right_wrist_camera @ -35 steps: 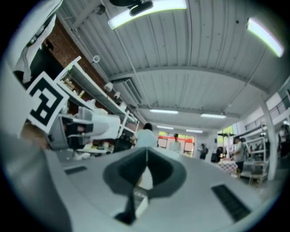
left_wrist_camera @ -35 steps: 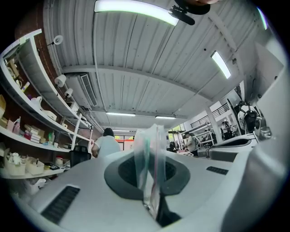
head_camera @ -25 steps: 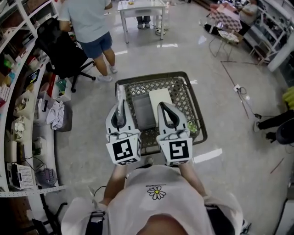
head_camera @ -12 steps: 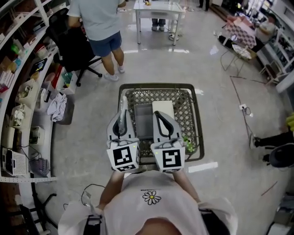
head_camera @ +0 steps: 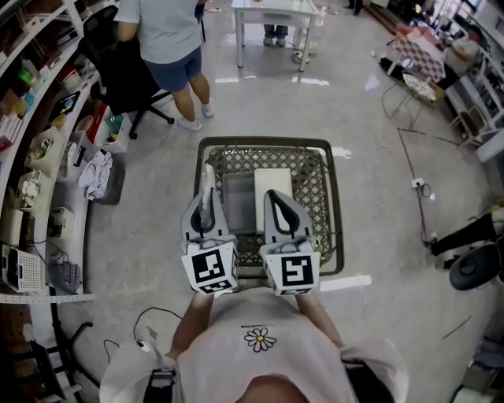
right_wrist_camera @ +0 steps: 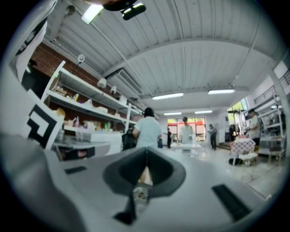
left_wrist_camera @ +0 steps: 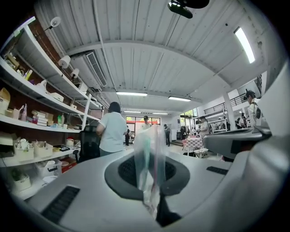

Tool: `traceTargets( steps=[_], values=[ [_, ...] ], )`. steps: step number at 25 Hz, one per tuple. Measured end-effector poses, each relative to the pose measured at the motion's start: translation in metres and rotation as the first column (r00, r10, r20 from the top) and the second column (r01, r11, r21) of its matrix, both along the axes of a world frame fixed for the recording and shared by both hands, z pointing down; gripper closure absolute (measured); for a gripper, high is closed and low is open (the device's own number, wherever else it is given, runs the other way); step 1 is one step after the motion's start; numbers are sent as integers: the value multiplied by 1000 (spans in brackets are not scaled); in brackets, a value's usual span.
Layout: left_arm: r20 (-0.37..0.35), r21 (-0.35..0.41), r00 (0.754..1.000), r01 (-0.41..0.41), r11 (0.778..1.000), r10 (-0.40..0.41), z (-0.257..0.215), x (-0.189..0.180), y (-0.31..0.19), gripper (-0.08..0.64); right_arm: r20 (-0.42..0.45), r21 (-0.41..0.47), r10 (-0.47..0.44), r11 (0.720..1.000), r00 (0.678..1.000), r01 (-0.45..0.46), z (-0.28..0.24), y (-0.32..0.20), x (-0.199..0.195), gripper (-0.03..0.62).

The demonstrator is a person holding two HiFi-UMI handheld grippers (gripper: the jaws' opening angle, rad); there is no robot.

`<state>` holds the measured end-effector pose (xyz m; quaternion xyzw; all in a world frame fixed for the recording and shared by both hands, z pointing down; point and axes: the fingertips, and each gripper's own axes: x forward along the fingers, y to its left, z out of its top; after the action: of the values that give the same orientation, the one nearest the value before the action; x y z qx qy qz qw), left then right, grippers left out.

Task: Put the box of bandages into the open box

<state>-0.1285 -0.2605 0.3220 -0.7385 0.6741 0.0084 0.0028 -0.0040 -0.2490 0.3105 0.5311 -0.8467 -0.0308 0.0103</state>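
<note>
Left gripper (head_camera: 206, 197): my jaws are pressed together on a clear plastic strip (left_wrist_camera: 147, 158). It stands up past the tips and blurs the middle of that gripper's view.

Right gripper (head_camera: 272, 197): my jaws are pressed together with nothing between them.

Both grippers sit side by side, close but apart, over the near end of a wire cart (head_camera: 332, 197).

Below and just ahead of the tips, on the cart's mesh floor:
- A grey open box (head_camera: 239, 201) lies between the two pairs of jaws.
- A white box (head_camera: 273, 183) lies flat, touching the grey one's right side, and my right jaws partly cover it. I cannot read any print on it, so I cannot confirm it is the bandage box. It is not inside the grey box.
- A small green item (head_camera: 325, 250) sits right of my right jaws, by the cart's near corner.

Beyond the cart is bare floor. Further ahead and left of my left jaws, a person (head_camera: 161, 31) stands beside a black chair (head_camera: 126, 79). Shelves (head_camera: 31, 118) run along the far left, and a white table (head_camera: 272, 12) stands straight ahead.
</note>
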Motion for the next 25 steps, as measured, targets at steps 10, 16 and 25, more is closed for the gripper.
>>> traceTargets(
  steps=[10, 16, 25],
  values=[
    [-1, 15, 1000, 12, 1000, -12, -5, 1, -2, 522, 13, 2, -25, 1000, 1000, 25, -2, -8, 1, 561],
    [-2, 11, 1000, -18, 1000, 18, -2, 9, -1, 520, 24, -16, -29, 999, 999, 30, 2, -10, 2, 560],
    [39, -27, 999, -10, 1000, 11, 12, 2, -17, 522, 25, -52, -31, 998, 999, 33, 15, -11, -2, 561]
  ],
)
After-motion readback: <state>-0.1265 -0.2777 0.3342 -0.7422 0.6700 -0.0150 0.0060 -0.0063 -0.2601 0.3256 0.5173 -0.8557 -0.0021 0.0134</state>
